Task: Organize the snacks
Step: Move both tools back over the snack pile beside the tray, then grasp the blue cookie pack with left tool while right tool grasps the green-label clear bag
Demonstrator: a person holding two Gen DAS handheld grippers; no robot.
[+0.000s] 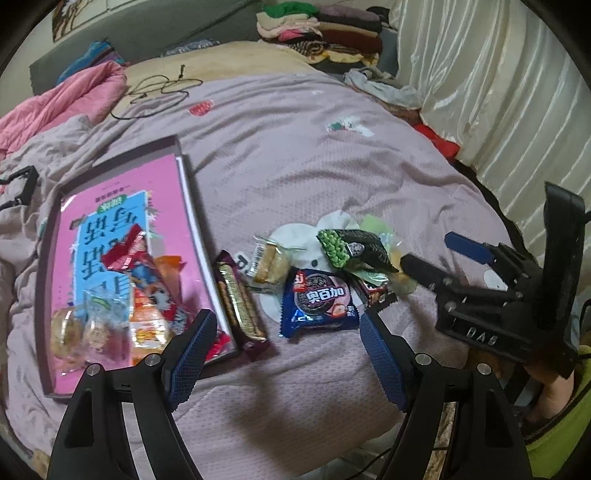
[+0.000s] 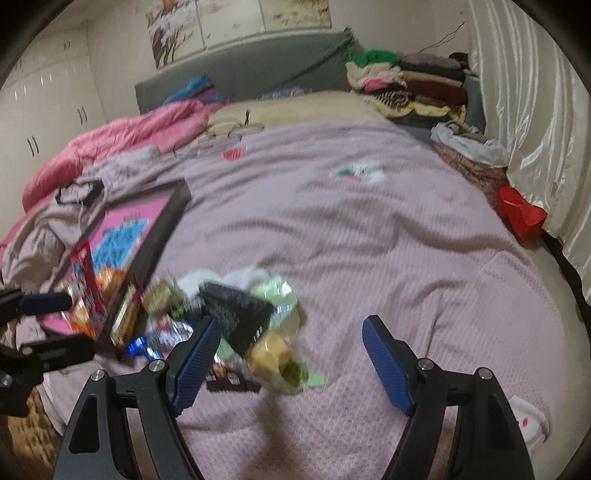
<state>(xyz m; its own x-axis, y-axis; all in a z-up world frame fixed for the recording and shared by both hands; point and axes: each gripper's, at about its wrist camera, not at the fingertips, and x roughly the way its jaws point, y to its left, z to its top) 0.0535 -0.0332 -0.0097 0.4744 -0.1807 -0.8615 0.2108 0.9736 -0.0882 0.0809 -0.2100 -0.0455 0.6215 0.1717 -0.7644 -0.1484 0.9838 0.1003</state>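
Observation:
Loose snacks lie in a heap on the mauve bedspread (image 1: 332,166): a blue cookie packet (image 1: 319,302), a brown biscuit bar (image 1: 240,302), a clear-wrapped cake (image 1: 267,260) and a green-and-black packet (image 1: 351,247). A shallow dark tray (image 1: 192,206) with a pink printed bottom holds a red packet (image 1: 127,254), an orange packet (image 1: 155,321) and clear-wrapped cakes (image 1: 74,332). My left gripper (image 1: 286,325) hangs open just short of the blue packet, empty. My right gripper (image 2: 291,328) is open and empty above the heap's right side, near the green-and-black packet (image 2: 236,314) and a yellow wrapped snack (image 2: 273,354).
A pink quilt (image 1: 74,99) and a loose black cable (image 1: 159,88) lie at the far left of the bed. Folded clothes (image 1: 332,33) are stacked at the headboard. A white curtain (image 1: 498,92) and a red bag (image 2: 521,214) line the right side.

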